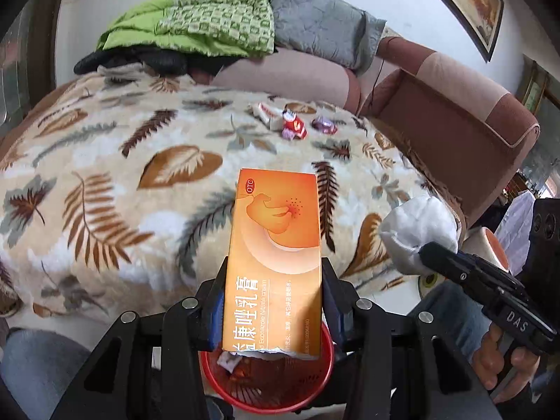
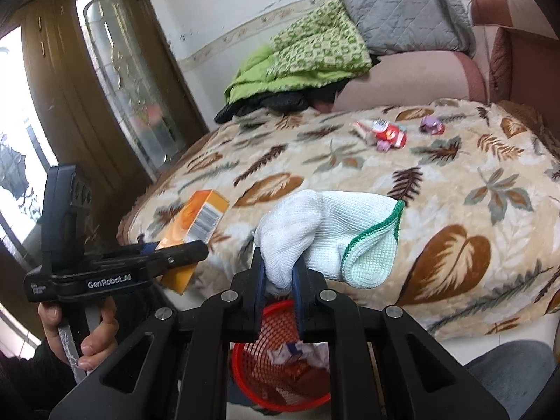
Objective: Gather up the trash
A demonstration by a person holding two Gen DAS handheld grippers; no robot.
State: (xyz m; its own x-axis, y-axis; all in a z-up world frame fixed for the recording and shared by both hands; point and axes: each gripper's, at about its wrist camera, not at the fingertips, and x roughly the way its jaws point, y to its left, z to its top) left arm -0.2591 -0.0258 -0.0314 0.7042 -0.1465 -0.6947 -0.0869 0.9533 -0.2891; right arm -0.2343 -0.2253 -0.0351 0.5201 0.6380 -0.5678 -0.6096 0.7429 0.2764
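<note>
- Orange medicine box (image 1: 274, 262): clamped in the left tool (image 1: 273, 301), held over the red mesh basket (image 1: 266, 381).
- White glove (image 2: 315, 234): pinched in the right tool (image 2: 278, 290), also above the basket, which already holds scraps.
- Remaining: small wrappers (image 1: 292, 124) on the bed blanket (image 1: 105, 182); both held items not yet dropped.

Both my feeds bright, lit by soft daylight. On right wrist view, window (image 2: 15, 147) at left edge blown out white, glare washing over glass door panel (image 2: 119, 80) beside it. Shadows faint and diffuse on leaf-print blanket (image 1: 115, 189). Near field sharp: print on orange box (image 1: 276, 262) readable. Far wrappers (image 1: 292, 126) smeared, soft. Strong fisheye bending at edges, picture frame (image 1: 465, 3) curved, corners vignetted black.
</note>
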